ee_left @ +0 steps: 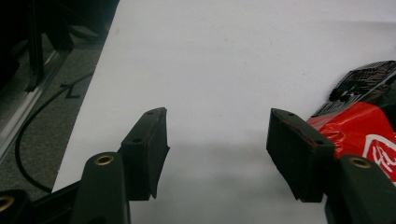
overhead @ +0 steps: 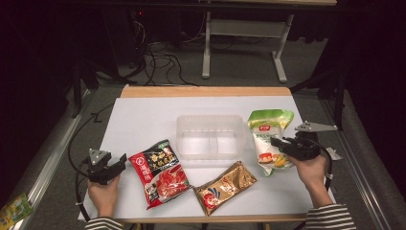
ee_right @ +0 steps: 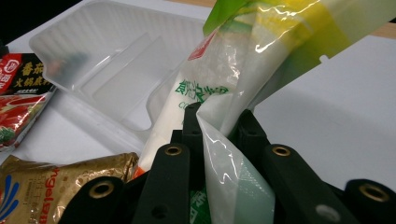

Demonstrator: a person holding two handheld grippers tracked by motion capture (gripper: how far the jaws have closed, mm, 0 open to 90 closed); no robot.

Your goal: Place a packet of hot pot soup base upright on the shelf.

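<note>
White desk [overhead: 143, 115] holds an empty clear tray [overhead: 210, 135]. Right claw [ee_right: 219, 123] pinches the green-and-white pouch [overhead: 269, 136] beside it; left claw [ee_left: 217, 144] waits open. Red packet [overhead: 159, 172] and gold packet [overhead: 225, 187] lie unpacked, likely next.

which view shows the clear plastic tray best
The high view: the whole clear plastic tray shows there, mid-table, between the red packet and the green-and-white pouch. The right gripper view catches the tray closer but cut off, partly behind that pouch, which its jaws pinch. The left gripper view faces bare table.
</note>
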